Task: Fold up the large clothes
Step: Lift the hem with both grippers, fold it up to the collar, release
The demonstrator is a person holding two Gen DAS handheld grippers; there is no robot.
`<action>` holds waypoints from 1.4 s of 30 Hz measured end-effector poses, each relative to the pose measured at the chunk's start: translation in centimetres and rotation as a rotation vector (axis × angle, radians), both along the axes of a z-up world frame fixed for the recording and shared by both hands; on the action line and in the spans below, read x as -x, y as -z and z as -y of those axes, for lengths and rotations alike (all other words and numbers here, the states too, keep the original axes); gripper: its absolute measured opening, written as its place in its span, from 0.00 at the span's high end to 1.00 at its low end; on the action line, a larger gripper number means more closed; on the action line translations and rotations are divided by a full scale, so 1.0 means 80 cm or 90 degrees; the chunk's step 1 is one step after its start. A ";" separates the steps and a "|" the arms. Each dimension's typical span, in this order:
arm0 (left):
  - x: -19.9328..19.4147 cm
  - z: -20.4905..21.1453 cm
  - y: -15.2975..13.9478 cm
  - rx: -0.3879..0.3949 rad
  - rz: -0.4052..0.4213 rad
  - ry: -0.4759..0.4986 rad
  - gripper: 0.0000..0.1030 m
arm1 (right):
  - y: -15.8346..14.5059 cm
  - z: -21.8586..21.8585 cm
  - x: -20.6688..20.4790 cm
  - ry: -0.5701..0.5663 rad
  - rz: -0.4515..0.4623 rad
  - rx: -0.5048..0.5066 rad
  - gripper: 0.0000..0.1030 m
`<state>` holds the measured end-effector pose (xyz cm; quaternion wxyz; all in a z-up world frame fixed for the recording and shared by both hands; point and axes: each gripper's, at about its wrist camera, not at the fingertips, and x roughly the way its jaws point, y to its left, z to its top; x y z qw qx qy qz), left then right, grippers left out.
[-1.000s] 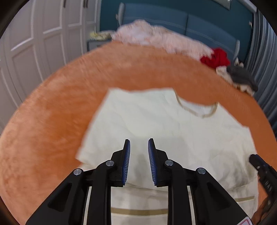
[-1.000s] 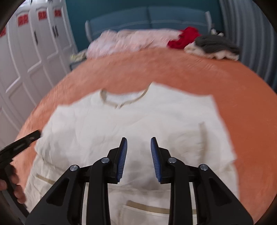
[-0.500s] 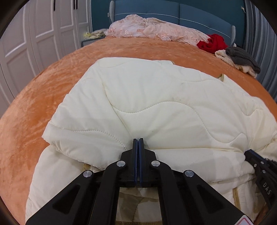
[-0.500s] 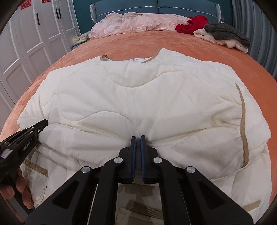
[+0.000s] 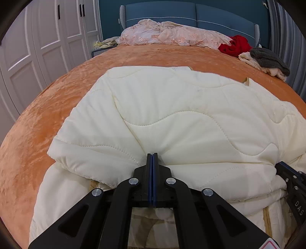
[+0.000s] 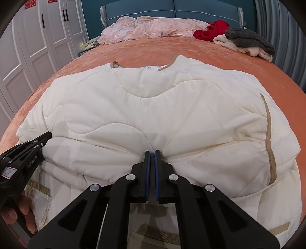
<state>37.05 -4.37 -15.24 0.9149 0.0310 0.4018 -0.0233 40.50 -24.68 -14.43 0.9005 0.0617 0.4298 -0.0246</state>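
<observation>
A cream quilted jacket (image 5: 181, 115) lies spread on the orange bedspread (image 5: 47, 118), collar (image 6: 166, 67) toward the headboard. Its near part is doubled over into a thick fold. My left gripper (image 5: 152, 154) is shut on that fold's edge, and the fabric puckers at its tips. In the right wrist view my right gripper (image 6: 152, 152) is shut on the same edge further right, with cloth pinched between its blue pads (image 6: 147, 168). Each gripper shows in the other's view: the right gripper (image 5: 292, 183) at the right edge, the left gripper (image 6: 38, 141) at the left, held by a hand (image 6: 17, 214).
A pink lace cloth (image 5: 172, 34) lies along the blue headboard (image 5: 210, 17). Beside it are a red garment (image 5: 235, 45) and a grey and cream pile (image 5: 265, 59). White wardrobe doors (image 5: 38, 47) stand on the left, a grey curtain (image 5: 286, 38) on the right.
Both grippers came down from open above the flat jacket and shut on its near fold. Over the last half second neither has moved.
</observation>
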 end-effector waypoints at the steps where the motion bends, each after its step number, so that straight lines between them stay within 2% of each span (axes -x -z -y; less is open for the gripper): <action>1: -0.001 -0.004 -0.007 0.010 -0.005 -0.001 1.00 | -0.004 0.003 -0.001 -0.001 -0.005 -0.011 0.98; 3: -0.001 -0.017 -0.027 0.040 -0.013 -0.006 0.95 | -0.019 0.006 -0.003 -0.011 -0.013 -0.023 0.94; 5: -0.004 -0.035 -0.064 0.066 0.013 0.001 0.95 | -0.044 0.003 -0.006 -0.043 0.008 -0.016 0.74; 6: -0.012 -0.043 -0.086 0.062 0.038 0.009 0.94 | -0.058 0.001 -0.010 -0.053 0.029 -0.013 0.58; 9: -0.052 -0.056 -0.119 0.050 0.054 0.007 0.94 | -0.095 -0.011 -0.050 -0.083 0.071 -0.023 0.56; 11: -0.098 -0.069 -0.129 0.085 0.037 -0.011 0.94 | -0.106 -0.019 -0.096 -0.092 0.077 -0.061 0.56; 14: -0.169 -0.085 -0.121 0.142 -0.020 -0.037 0.94 | -0.103 -0.031 -0.177 -0.110 0.050 -0.133 0.56; 17: -0.221 -0.095 -0.099 0.209 -0.074 -0.049 0.94 | -0.087 -0.049 -0.246 -0.120 0.017 -0.159 0.56; 19: -0.243 -0.098 -0.080 0.236 -0.100 -0.054 0.94 | -0.073 -0.061 -0.281 -0.122 -0.004 -0.164 0.53; 22: -0.262 -0.095 -0.050 0.241 -0.135 -0.046 0.94 | -0.041 -0.072 -0.320 -0.129 -0.055 -0.193 0.48; 24: -0.266 -0.097 -0.032 0.252 -0.152 -0.038 0.94 | -0.022 -0.076 -0.333 -0.126 -0.083 -0.199 0.48; 25: -0.267 -0.096 -0.023 0.256 -0.155 -0.031 0.94 | -0.006 -0.080 -0.340 -0.128 -0.105 -0.203 0.51; 26: -0.265 -0.095 -0.017 0.251 -0.151 -0.028 0.94 | 0.002 -0.082 -0.343 -0.130 -0.117 -0.201 0.58; 27: -0.264 -0.095 -0.013 0.246 -0.147 -0.021 0.97 | 0.011 -0.086 -0.342 -0.134 -0.125 -0.196 0.77; 28: -0.262 -0.093 -0.009 0.234 -0.137 -0.019 1.00 | 0.015 -0.087 -0.341 -0.138 -0.123 -0.188 0.89; 30: -0.256 -0.091 -0.005 0.220 -0.115 -0.017 1.00 | 0.009 -0.085 -0.330 -0.141 -0.082 -0.174 0.96; 34: -0.250 -0.084 0.002 0.187 -0.085 -0.016 1.00 | -0.001 -0.076 -0.319 -0.125 -0.036 -0.175 0.97; 36: -0.250 -0.082 0.005 0.172 -0.075 -0.018 0.99 | 0.012 -0.085 -0.319 -0.121 -0.045 -0.132 0.97; 42: -0.249 -0.076 0.013 0.137 -0.056 -0.019 0.97 | 0.030 -0.086 -0.317 -0.113 -0.051 -0.111 0.97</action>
